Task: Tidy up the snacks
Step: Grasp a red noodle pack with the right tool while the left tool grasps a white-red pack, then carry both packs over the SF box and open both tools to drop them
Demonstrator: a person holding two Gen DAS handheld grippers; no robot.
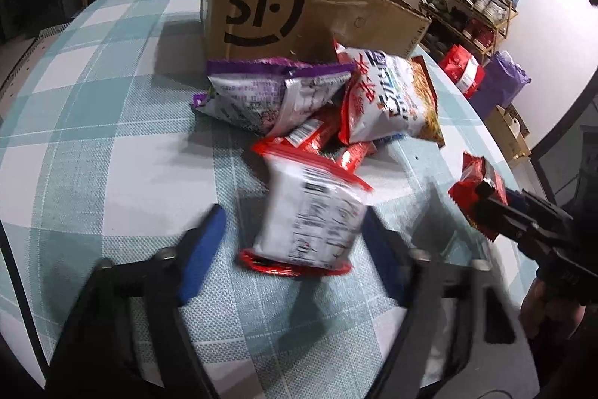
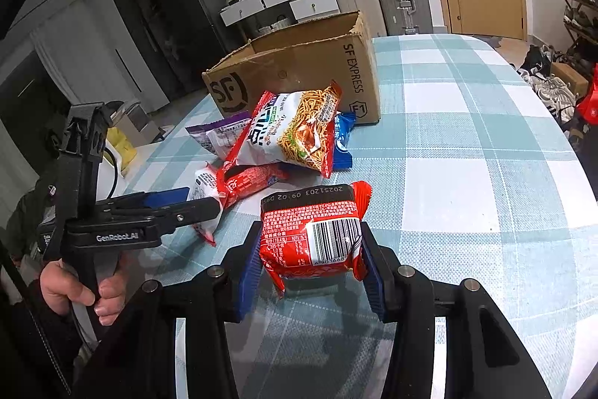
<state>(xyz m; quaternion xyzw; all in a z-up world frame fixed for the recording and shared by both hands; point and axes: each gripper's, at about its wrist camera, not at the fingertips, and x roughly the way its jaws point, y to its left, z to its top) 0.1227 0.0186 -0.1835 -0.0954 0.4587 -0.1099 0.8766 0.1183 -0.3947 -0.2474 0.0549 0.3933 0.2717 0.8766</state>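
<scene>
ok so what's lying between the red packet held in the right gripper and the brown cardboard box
The right wrist view shows a pile of snack packets there: a white noodle bag, a flat red packet and a blue one between the held red packet and brown cardboard box.

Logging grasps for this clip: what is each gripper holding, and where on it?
Right gripper: red packet, clamped across its two sides. Left gripper: a white-and-red packet sits between its fingers, but blur hides whether they grip it.

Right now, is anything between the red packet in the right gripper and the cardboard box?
Yes. The snack pile lies on the table straight in front of the box, between it and the red packet. The box's open top looks unblocked from above.
</scene>
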